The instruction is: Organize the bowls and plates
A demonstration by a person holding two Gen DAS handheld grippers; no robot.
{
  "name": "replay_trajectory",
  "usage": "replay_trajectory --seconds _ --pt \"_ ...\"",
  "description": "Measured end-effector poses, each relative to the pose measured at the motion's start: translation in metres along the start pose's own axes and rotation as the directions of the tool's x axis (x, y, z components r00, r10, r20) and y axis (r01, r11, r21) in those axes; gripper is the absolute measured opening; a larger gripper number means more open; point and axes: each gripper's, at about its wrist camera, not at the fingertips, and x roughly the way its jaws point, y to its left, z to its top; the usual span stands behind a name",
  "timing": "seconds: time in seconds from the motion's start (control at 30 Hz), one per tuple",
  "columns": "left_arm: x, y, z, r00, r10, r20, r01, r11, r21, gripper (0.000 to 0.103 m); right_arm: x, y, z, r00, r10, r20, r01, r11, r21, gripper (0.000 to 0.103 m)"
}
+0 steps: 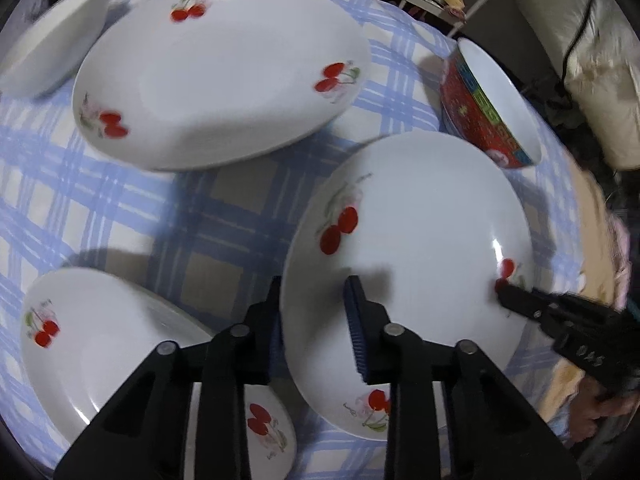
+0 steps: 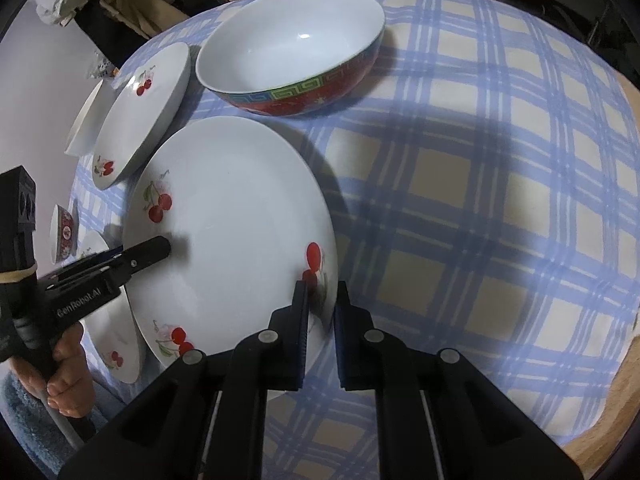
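Note:
A white plate with cherry prints (image 1: 420,220) (image 2: 232,200) is tilted above the checked tablecloth, and its lower left edge overlaps another cherry plate (image 1: 112,340). My right gripper (image 2: 322,300) is shut on its right rim beside a cherry print; in the left wrist view its tip (image 1: 504,292) bites that same rim. My left gripper (image 1: 314,284) straddles the opposite rim, one finger outside the edge and the other over the plate's inside. A gap shows at the pads, so it is open. Seen from the right wrist, the left gripper (image 2: 160,248) reaches over the plate's left side.
A large red-patterned bowl (image 2: 292,56) (image 1: 480,108) stands just behind the held plate. Another cherry plate (image 1: 220,72) (image 2: 140,112) lies farther back, next to a plain white dish (image 1: 52,40). A small red bowl (image 2: 64,236) is at the left. Bare cloth (image 2: 480,200) spreads right.

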Motion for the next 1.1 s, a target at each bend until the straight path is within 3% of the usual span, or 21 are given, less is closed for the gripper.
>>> replay_trajectory --seconds 0.1,0.53,0.7,0.9,1.1 --pt "-0.002 0.009 0.002 0.999 -0.049 -0.007 0.049 0.997 -0.053 0.021 -0.001 0.0 -0.001 1.0 0.003 0.013 -0.003 1.0 0.007 0.013" --pt "-0.044 -0.001 -0.001 0.997 -0.055 0.061 0.051 0.996 0.07 0.019 -0.024 0.013 -0.001 0.993 0.024 0.113 -0.021 0.999 -0.032 0.012" --pt "-0.057 0.006 -0.004 0.996 -0.061 0.067 0.057 0.996 0.064 0.019 -0.032 0.024 -0.004 0.99 0.051 0.132 -0.043 0.997 -0.059 0.012" --pt "-0.076 0.016 -0.014 0.996 -0.015 0.091 0.009 0.998 0.066 0.02 -0.042 0.046 -0.01 0.985 0.064 0.16 -0.05 0.994 -0.095 0.012" --pt "-0.1 0.05 -0.025 0.994 0.003 0.111 -0.003 1.0 0.0 0.02 -0.044 0.085 -0.018 0.983 0.089 0.161 -0.062 0.985 -0.163 0.011"
